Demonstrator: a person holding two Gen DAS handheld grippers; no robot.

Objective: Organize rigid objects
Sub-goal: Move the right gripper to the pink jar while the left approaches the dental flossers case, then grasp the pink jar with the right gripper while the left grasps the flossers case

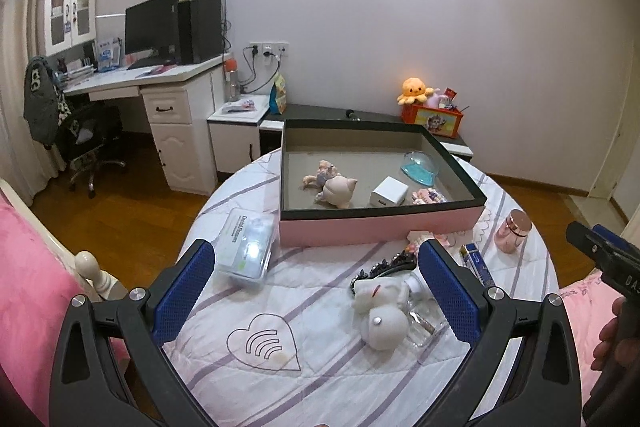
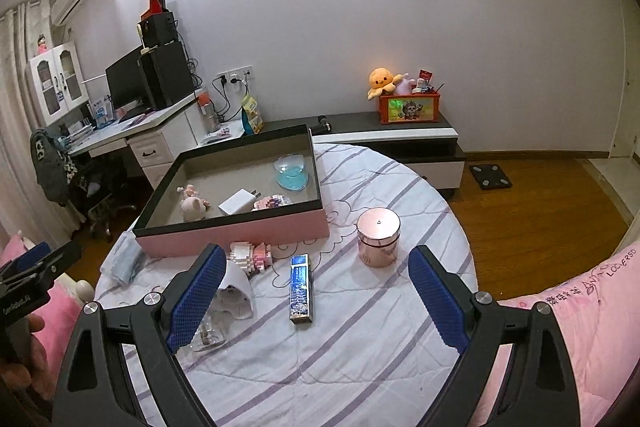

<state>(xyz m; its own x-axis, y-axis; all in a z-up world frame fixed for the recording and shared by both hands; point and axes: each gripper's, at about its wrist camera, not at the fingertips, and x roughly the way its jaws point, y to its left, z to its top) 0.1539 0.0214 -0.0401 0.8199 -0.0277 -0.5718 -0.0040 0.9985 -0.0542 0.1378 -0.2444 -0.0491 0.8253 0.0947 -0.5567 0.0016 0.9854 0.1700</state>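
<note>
Left gripper [image 1: 316,291]: jaws spread wide, nothing between the pads, held above the round table [image 1: 320,379]. Blue pads [image 1: 182,291] to either side of the view.

Right gripper [image 2: 312,291]: jaws likewise wide, empty, poised over the same table.

Ahead of the left gripper, on the striped cloth: a white plush toy [image 1: 380,311] lying on its side, against a clear glass piece [image 1: 424,329]; a dark beaded band [image 1: 380,265] just behind it; a clear plastic box [image 1: 248,251] to the left, near the tray.

Ahead of the right gripper: a blue slim box [image 2: 301,285] lying flat between the jaws' line of sight; a pink jar [image 2: 378,237], upright, beyond it to the right; a pink-and-white block model [image 2: 252,255] touching the tray's front wall; a white cone-shaped piece [image 2: 236,287] beside the left pad.

Tray [image 1: 380,225], pink-sided, dark-rimmed, at the far side of the table. Contents: a pale figurine [image 1: 336,187] at the left; a white charger [image 1: 388,191] in the middle; small pink blocks [image 1: 428,195] beside it; a blue-and-clear dish [image 1: 419,169] at the far right corner.

Beyond the table: desk [image 1: 160,79] with monitor [image 1: 150,25], left; low cabinet [image 2: 400,139] bearing an orange octopus plush [image 2: 382,79] and a toy crate [image 2: 408,109].
</note>
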